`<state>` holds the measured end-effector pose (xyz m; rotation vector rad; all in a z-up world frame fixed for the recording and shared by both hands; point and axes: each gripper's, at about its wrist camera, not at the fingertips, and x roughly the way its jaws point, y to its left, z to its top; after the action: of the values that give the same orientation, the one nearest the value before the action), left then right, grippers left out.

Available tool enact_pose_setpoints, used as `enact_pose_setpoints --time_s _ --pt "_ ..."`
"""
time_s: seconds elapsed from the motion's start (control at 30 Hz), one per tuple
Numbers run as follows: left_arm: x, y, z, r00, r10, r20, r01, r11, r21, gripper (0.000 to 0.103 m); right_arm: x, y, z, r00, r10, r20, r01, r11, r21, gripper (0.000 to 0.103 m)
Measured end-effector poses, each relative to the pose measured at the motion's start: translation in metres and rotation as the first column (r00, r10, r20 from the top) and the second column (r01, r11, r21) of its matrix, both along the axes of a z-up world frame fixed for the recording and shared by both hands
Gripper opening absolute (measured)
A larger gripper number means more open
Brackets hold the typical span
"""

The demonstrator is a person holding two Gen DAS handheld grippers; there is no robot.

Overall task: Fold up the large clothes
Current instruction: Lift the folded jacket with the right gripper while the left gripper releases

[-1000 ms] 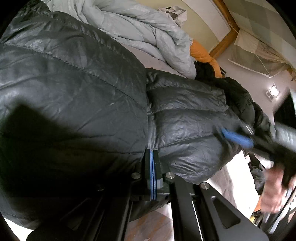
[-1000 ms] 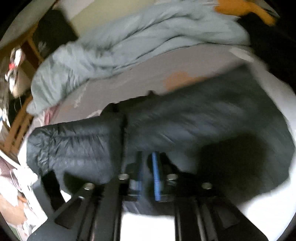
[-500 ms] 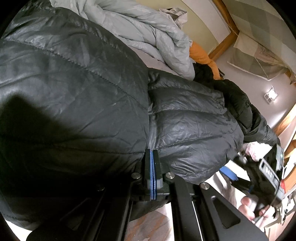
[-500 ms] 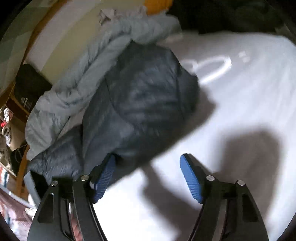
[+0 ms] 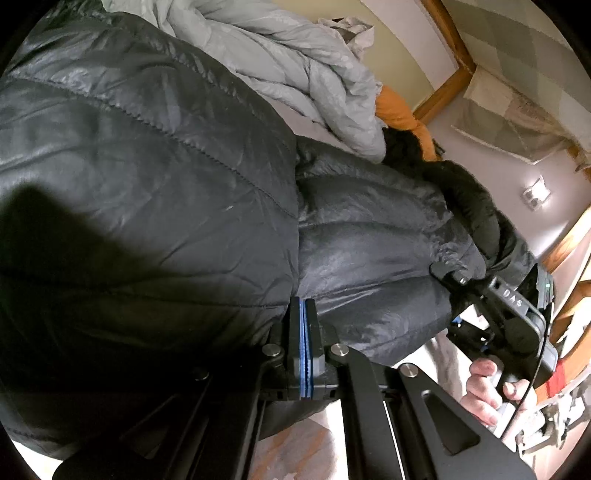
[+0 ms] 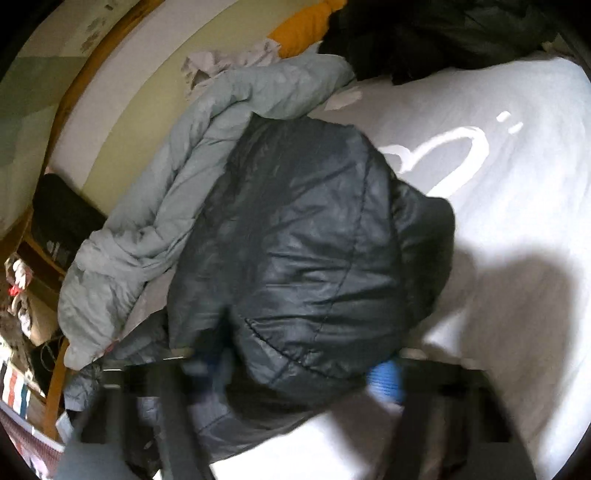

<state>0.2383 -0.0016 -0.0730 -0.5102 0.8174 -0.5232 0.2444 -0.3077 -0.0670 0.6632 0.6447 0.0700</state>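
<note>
Puffer jacket [image 5: 155,192] at the bed's [image 6: 517,184] edge: left gripper [image 5: 307,347] clenched on its hem, right gripper [image 6: 306,373] just closing round slippery bulk, which may squirt free

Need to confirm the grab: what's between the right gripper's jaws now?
In the right wrist view, the right gripper straddles a folded bulge of the black puffer jacket; its jaws have just been closing.

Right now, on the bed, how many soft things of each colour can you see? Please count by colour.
Black: 2, the puffer jacket being folded and a dark heap at the far end
Grey: 1, the quilt
Orange: 1, the cushion
Total: 4
</note>
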Motion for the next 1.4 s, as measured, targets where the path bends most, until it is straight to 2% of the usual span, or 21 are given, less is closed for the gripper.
enact_pose_setpoints --time_s 0.07,0.13,0.27,0.3,0.37,0.43,0.47,0.5,0.57,0.63,0.67,0.7,0.8,0.9,0.93,1.03,1.1,1.17,1.27,1.37,1.4 --pt "-0.008 0.008 0.006 1.000 0.005 0.026 -0.005 1.000 -0.016 0.004 -0.006 0.007 0.013 0.999 0.024 0.025 -0.021 0.997 -0.080 0.035" --pt "-0.020 0.016 0.020 0.996 0.031 0.082 -0.032 0.999 0.012 0.007 -0.015 0.014 0.028 0.998 0.051 0.048 -0.043 0.988 -0.146 0.033" --pt "-0.054 0.028 0.074 0.959 0.106 0.262 -0.152 0.975 0.162 0.056 -0.038 0.013 0.053 0.992 0.075 0.105 -0.054 0.979 -0.198 0.032" --pt "-0.064 0.033 0.090 0.941 0.125 0.313 -0.195 0.959 0.203 0.060 -0.044 0.010 0.057 0.991 0.072 0.108 -0.049 0.978 -0.205 0.032" --pt "-0.081 0.047 0.117 0.900 0.175 0.399 -0.297 0.916 0.270 0.083 -0.054 0.004 0.065 0.993 0.066 0.096 -0.042 0.971 -0.234 0.032" --pt "-0.099 0.063 0.138 0.826 0.245 0.507 -0.446 0.834 0.324 0.102 -0.063 -0.003 0.071 0.994 0.074 0.082 -0.048 0.958 -0.282 0.032" --pt "-0.107 0.072 0.144 0.790 0.262 0.554 -0.500 0.798 0.336 0.103 -0.068 -0.006 0.074 0.993 0.081 0.080 -0.053 0.953 -0.300 0.032" --pt "-0.112 0.082 0.148 0.773 0.264 0.576 -0.523 0.780 0.344 0.103 -0.072 -0.009 0.076 0.993 0.088 0.075 -0.059 0.945 -0.322 0.032" --pt "-0.107 0.103 0.144 0.808 0.256 0.531 -0.487 0.798 0.356 0.103 -0.077 -0.013 0.081 0.994 0.090 0.064 -0.061 0.930 -0.364 0.032" --pt "-0.092 0.127 0.127 0.874 0.258 0.411 -0.409 0.849 0.336 0.103 -0.078 -0.012 0.088 0.994 0.090 0.057 -0.060 0.914 -0.401 0.032" --pt "-0.086 0.138 0.116 0.890 0.281 0.359 -0.396 0.867 0.304 0.103 -0.078 -0.009 0.093 0.994 0.091 0.058 -0.058 0.902 -0.428 0.032" --pt "-0.079 0.149 0.105 0.896 0.320 0.309 -0.405 0.874 0.268 0.103 -0.077 -0.006 0.098 0.994 0.095 0.060 -0.058 0.890 -0.453 0.032" --pt "-0.063 0.166 0.075 0.889 0.431 0.154 -0.456 0.861 0.225 0.103 -0.071 0.010 0.111 0.993 0.104 0.061 -0.058 0.851 -0.521 0.032" --pt "-0.045 0.172 0.054 0.923 0.386 0.013 -0.383 0.912 0.146 0.103 -0.065 0.028 0.123 0.991 0.108 0.078 -0.042 0.811 -0.583 0.033" --pt "-0.040 0.175 0.048 0.925 0.379 -0.017 -0.373 0.918 0.132 0.103 -0.063 0.039 0.130 0.988 0.118 0.098 -0.034 0.790 -0.612 0.033" --pt "-0.028 0.174 0.025 0.941 0.329 -0.074 -0.320 0.941 0.109 0.103 -0.063 0.063 0.144 0.979 0.149 0.141 -0.024 0.766 -0.643 0.033" --pt "-0.027 0.167 0.010 0.957 0.270 -0.104 -0.266 0.963 0.048 0.087 -0.064 0.084 0.155 0.968 0.183 0.170 -0.028 0.756 -0.654 0.033" --pt "-0.032 0.158 0.012 0.973 0.217 -0.075 -0.216 0.976 0.024 0.038 -0.067 0.105 0.163 0.954 0.229 0.196 -0.046 0.753 -0.656 0.033" --pt "-0.049 0.142 0.026 0.982 0.183 -0.046 -0.181 0.982 0.052 0.022 -0.078 0.134 0.172 0.926 0.301 0.228 -0.077 0.742 -0.666 0.033" --pt "-0.076 0.129 0.038 0.992 0.117 -0.055 -0.117 0.993 -0.011 0.022 -0.091 0.154 0.177 0.896 0.364 0.255 -0.120 0.751 -0.649 0.033" --pt "-0.085 0.124 0.041 0.994 0.102 -0.044 -0.102 0.995 0.006 0.022 -0.098 0.161 0.177 0.881 0.392 0.265 -0.137 0.748 -0.649 0.033"
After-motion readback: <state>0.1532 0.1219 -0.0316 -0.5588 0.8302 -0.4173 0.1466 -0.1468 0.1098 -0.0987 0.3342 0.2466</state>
